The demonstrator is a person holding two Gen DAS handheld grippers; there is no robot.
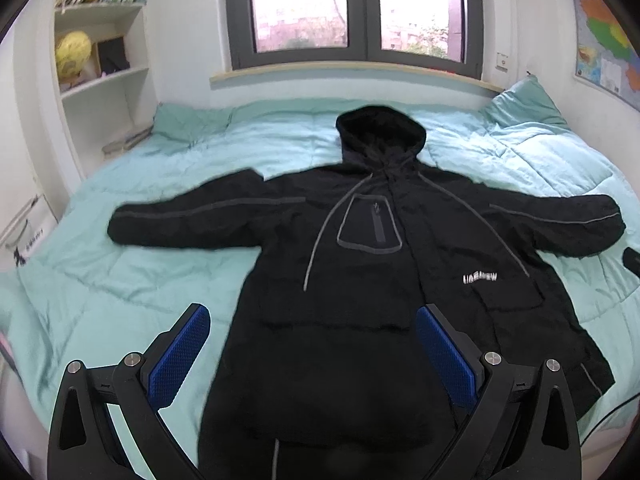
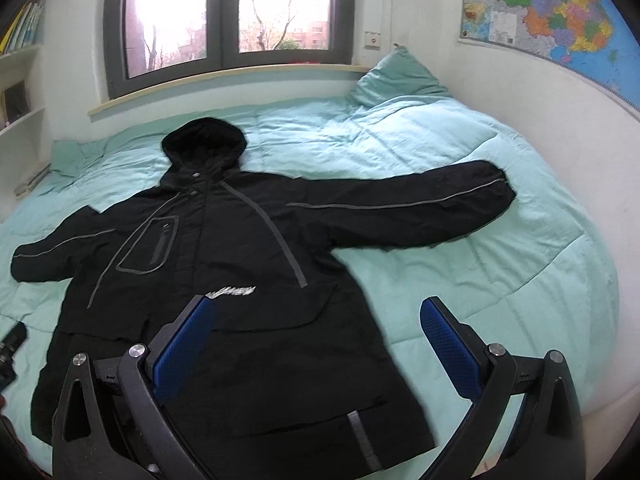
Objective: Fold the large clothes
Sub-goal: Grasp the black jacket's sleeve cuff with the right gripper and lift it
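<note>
A large black hooded jacket (image 1: 352,280) lies flat, front up, on the mint-green quilt (image 1: 120,272), with its hood toward the window and both sleeves spread out sideways. It also shows in the right wrist view (image 2: 240,280). My left gripper (image 1: 312,320) is open and empty, held above the jacket's lower front. My right gripper (image 2: 316,312) is open and empty, held above the jacket's lower right side. The tip of the right gripper shows at the right edge of the left wrist view (image 1: 632,260), and the left gripper at the left edge of the right wrist view (image 2: 10,344).
A green pillow (image 1: 524,100) leans in the far right corner under a wall map (image 2: 560,12). White shelves (image 1: 100,40) with books and a yellow ball stand at the far left. A window (image 1: 352,12) with a wooden sill runs behind the bed.
</note>
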